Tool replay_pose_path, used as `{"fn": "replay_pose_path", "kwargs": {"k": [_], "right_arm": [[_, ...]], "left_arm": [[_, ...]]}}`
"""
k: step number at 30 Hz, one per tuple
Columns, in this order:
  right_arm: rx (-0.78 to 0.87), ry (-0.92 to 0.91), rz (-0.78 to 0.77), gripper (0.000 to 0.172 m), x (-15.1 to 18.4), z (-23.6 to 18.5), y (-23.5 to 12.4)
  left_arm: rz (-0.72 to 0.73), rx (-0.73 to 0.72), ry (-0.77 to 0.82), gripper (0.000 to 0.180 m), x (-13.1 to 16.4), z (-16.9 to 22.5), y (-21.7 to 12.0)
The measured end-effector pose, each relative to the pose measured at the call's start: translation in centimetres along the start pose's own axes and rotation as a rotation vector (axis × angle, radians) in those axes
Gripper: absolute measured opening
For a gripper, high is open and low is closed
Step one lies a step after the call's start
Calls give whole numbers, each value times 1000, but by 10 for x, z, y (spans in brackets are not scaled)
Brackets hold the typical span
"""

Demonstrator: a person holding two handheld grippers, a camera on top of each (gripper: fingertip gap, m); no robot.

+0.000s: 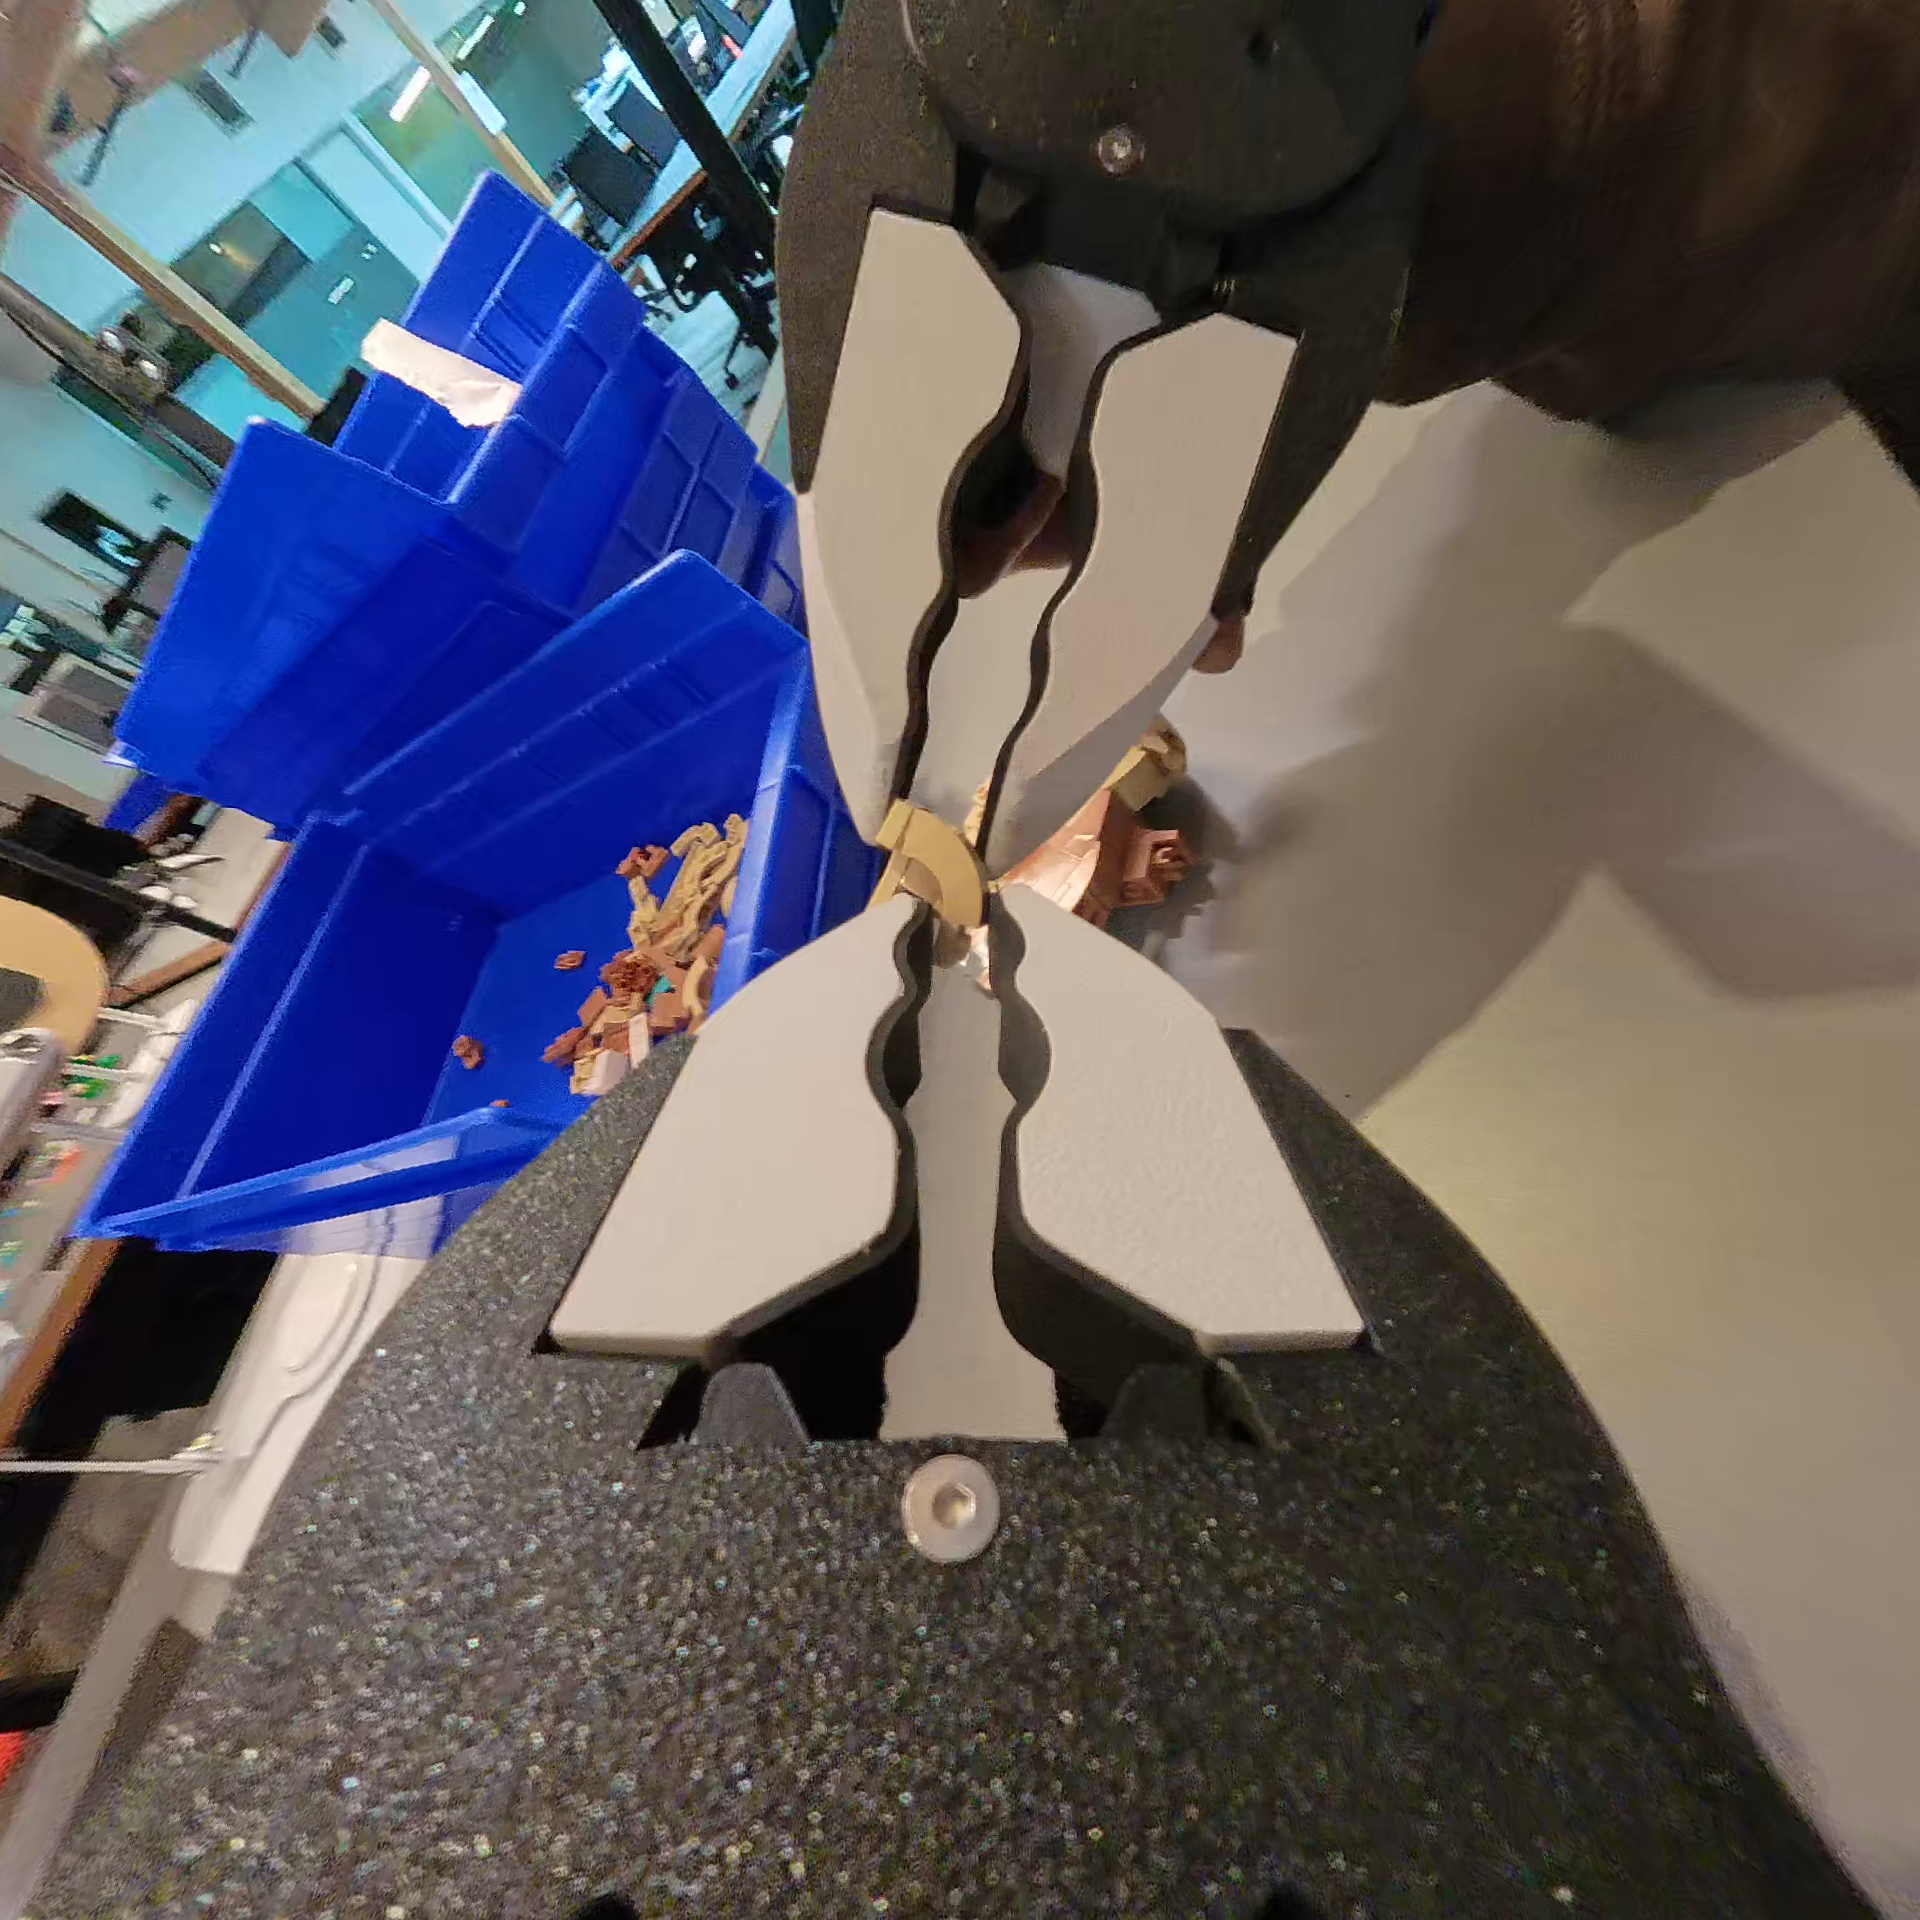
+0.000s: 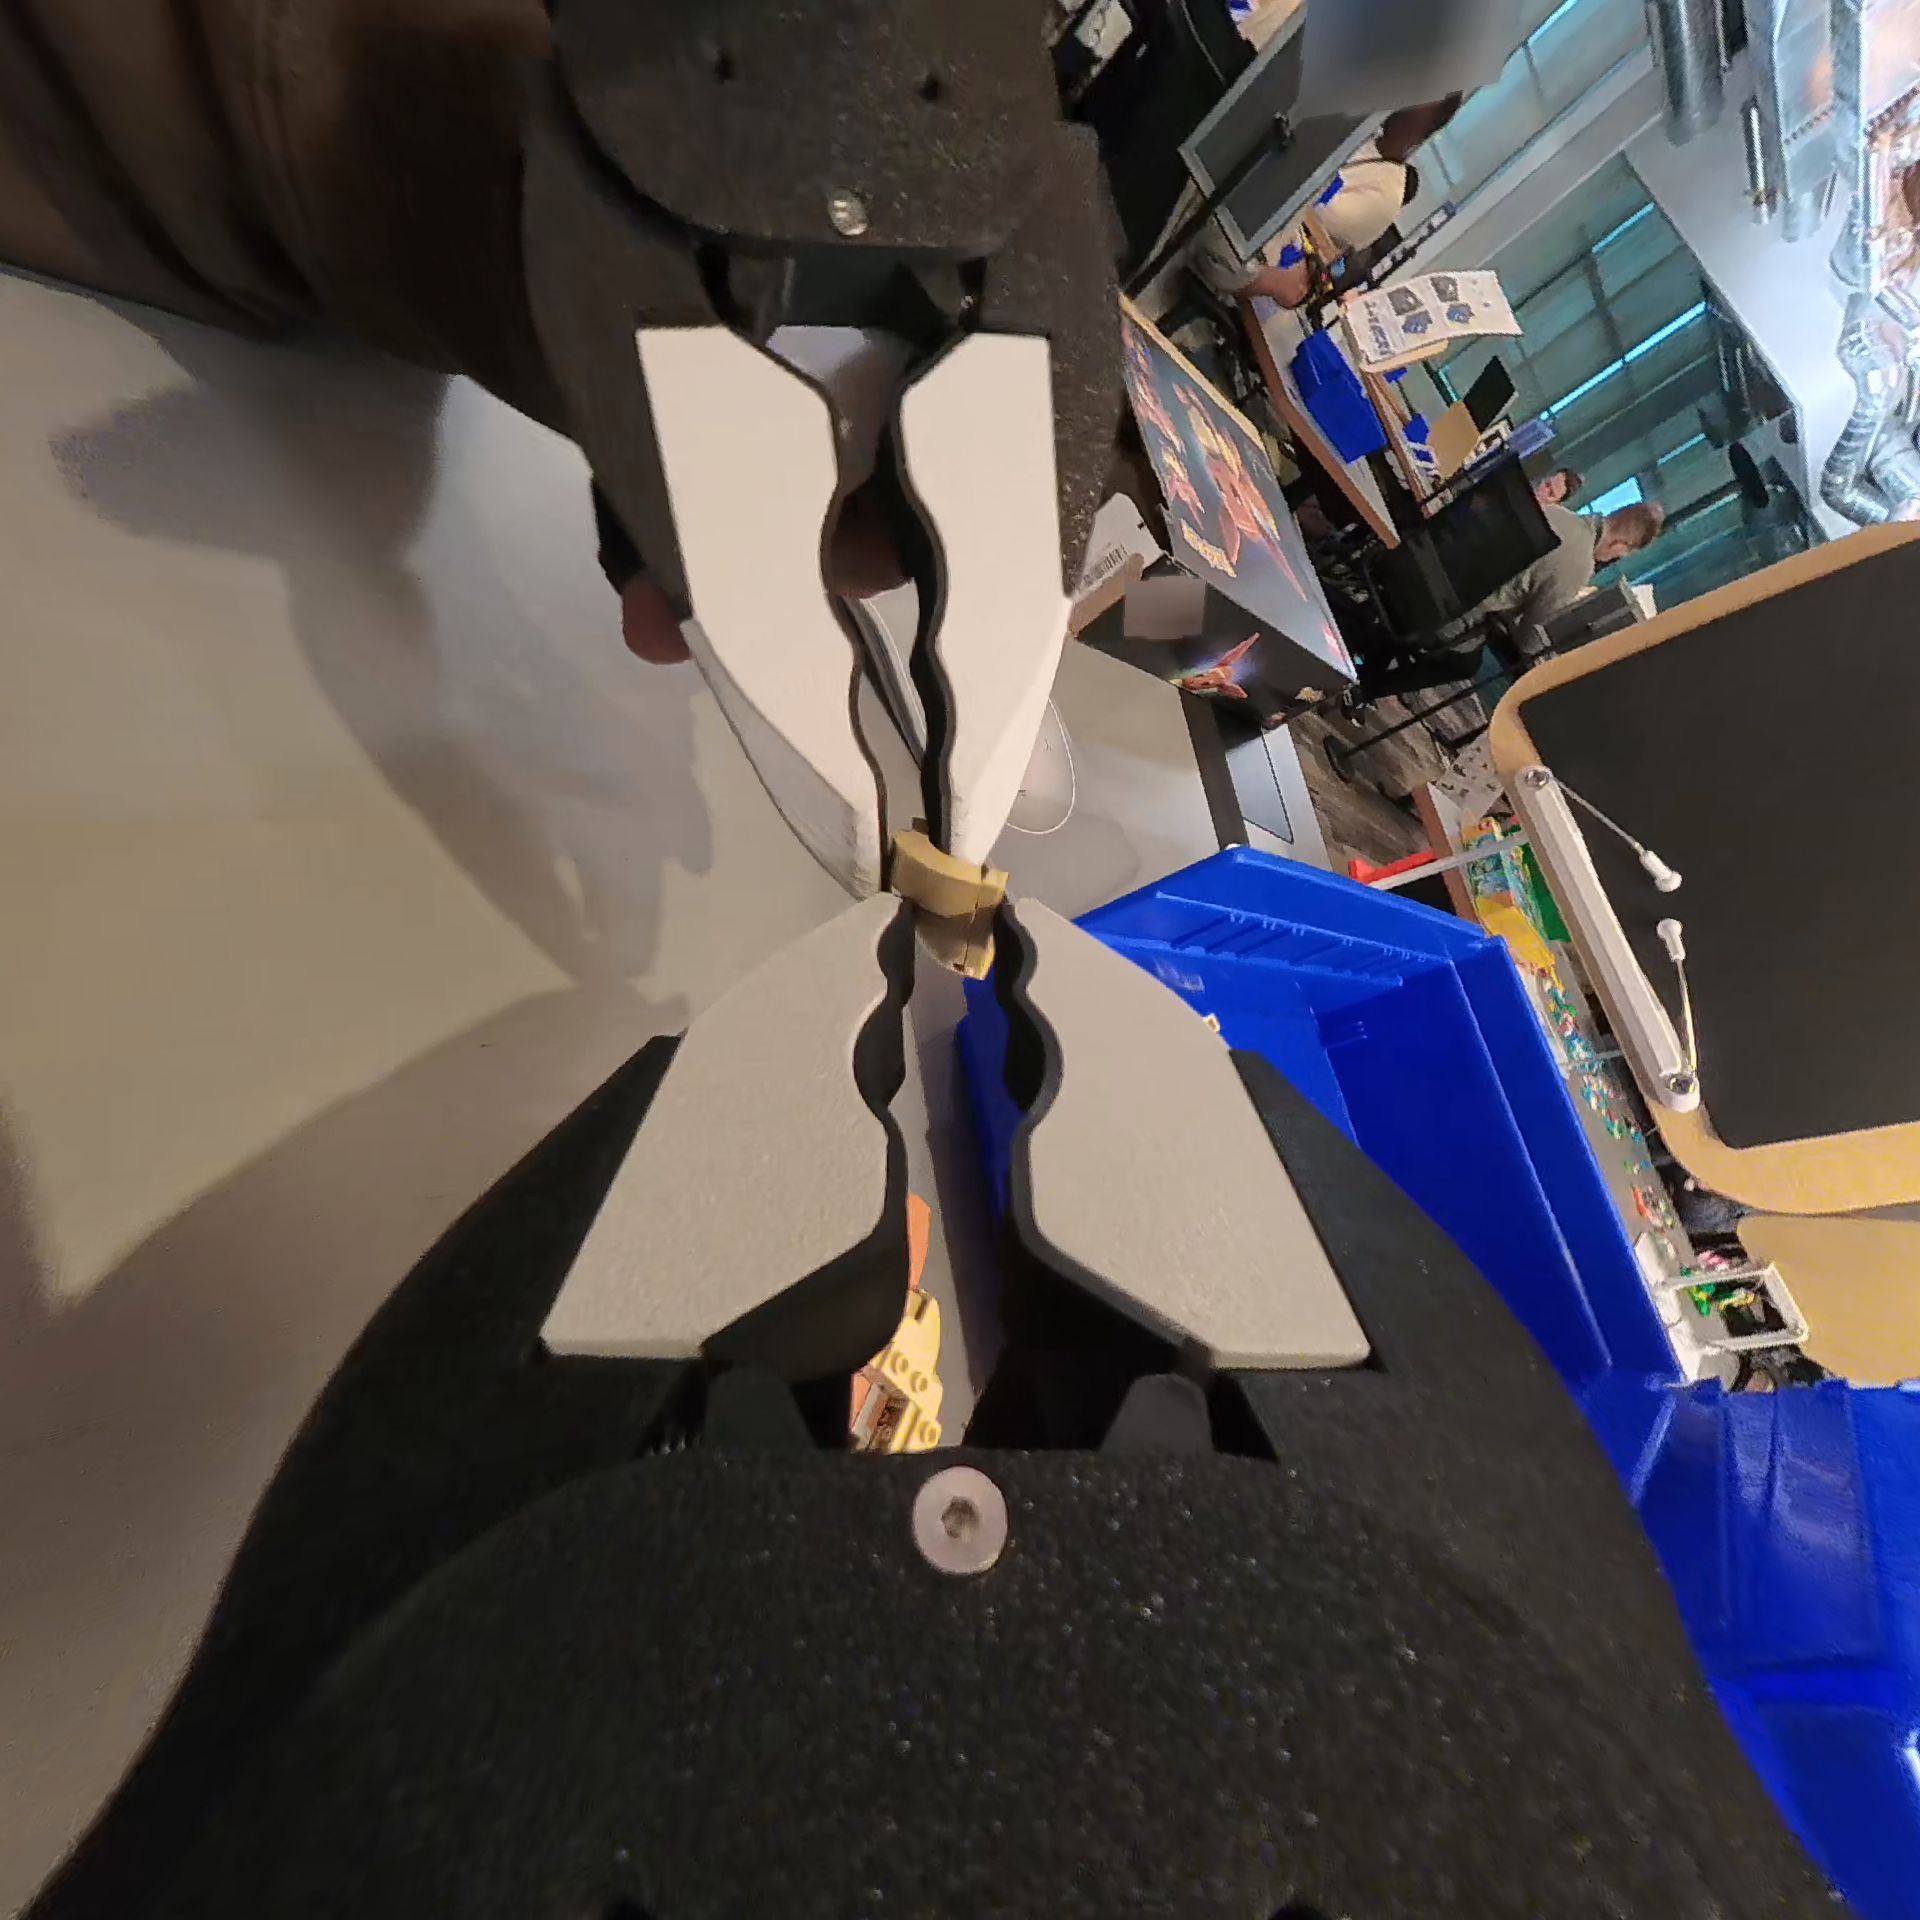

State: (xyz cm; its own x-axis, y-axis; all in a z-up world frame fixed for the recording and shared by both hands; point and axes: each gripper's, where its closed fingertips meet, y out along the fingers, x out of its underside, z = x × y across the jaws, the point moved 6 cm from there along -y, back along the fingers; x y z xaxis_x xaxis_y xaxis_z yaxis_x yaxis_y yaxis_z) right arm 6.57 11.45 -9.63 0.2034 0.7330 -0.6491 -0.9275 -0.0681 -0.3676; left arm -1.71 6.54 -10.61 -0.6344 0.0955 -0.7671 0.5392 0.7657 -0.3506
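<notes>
A white table (image 1: 1662,1195) fills the right of the left wrist view, with blue bins (image 1: 436,644) stacked along its left edge. The nearest bin (image 1: 343,1039) holds a scatter of tan and brown bricks (image 1: 665,956); a second heap of brown and tan bricks (image 1: 1132,842) lies on the table just beyond the fingertips.

The left gripper (image 1: 940,920) and the right gripper (image 2: 940,930) are brought tip to tip above the table. Between them a small tan assembly of curved bricks (image 1: 935,862) is gripped from both sides: each gripper is closed almost fully, its pads pressing on one end of the assembly.

The step in hand is judged to be a two-handed pressing together or pulling apart of these tan pieces; which cannot be told. Steady, opposed force along the joint would be called for, without twisting
</notes>
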Motion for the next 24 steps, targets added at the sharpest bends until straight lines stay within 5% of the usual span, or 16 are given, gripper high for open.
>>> {"fn": "replay_pose_path", "kwargs": {"k": [1, 14, 24], "right_arm": [[3, 19, -4, 15, 0, 1, 0], [118, 68, -65, 12, 8, 11, 9], [206, 27, 51, 18, 3, 17, 2]], "left_arm": [[-1, -23, 28, 10, 0, 0, 0], [-100, -263, 235, 9, 5, -6, 7], [122, -142, -139, 8, 0, -17, 0]]}}
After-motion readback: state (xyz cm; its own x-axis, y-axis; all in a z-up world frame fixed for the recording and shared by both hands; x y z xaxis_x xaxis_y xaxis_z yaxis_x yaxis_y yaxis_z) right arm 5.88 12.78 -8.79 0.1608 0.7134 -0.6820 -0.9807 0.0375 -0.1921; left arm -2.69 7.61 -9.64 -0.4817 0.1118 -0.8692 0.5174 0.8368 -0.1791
